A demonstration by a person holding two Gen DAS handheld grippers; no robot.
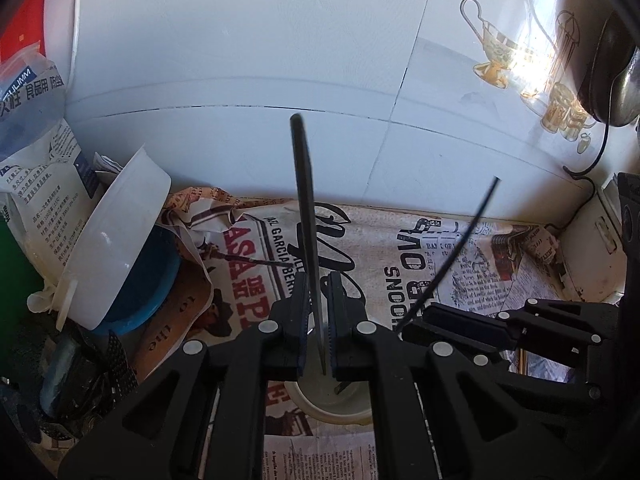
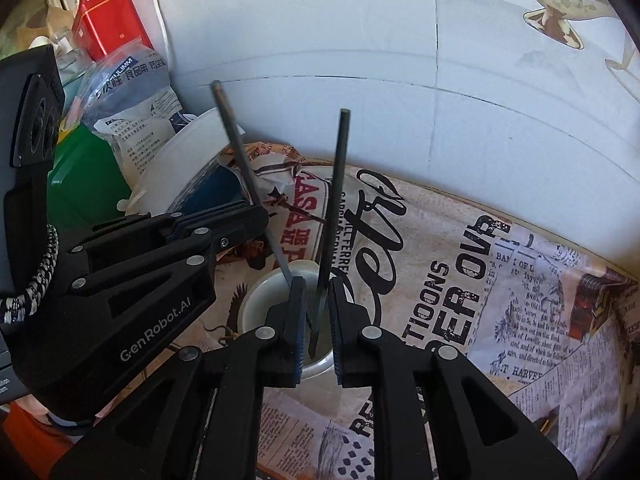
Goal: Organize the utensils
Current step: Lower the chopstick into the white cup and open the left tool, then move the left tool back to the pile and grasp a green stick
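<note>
Looking through the left wrist camera, I find my left gripper with its fingers set narrowly apart around a dark slender chopstick. The chopstick stands nearly upright between them, its lower end down inside a white round ceramic cup on the newspaper-print table cover. I cannot tell whether the pads actually press on it. To the right, the right gripper has its black fingers drawn together on a second thin dark chopstick, which slants up and to the right. A white plastic tub leans at the left, against a blue lid.

Through the right wrist camera, my right gripper has its fingers a small way apart with the second chopstick between them, its tip inside the cup; contact is unclear here. The left gripper reaches in from the left, meeting the first chopstick, which tilts and also ends in the cup.
</note>
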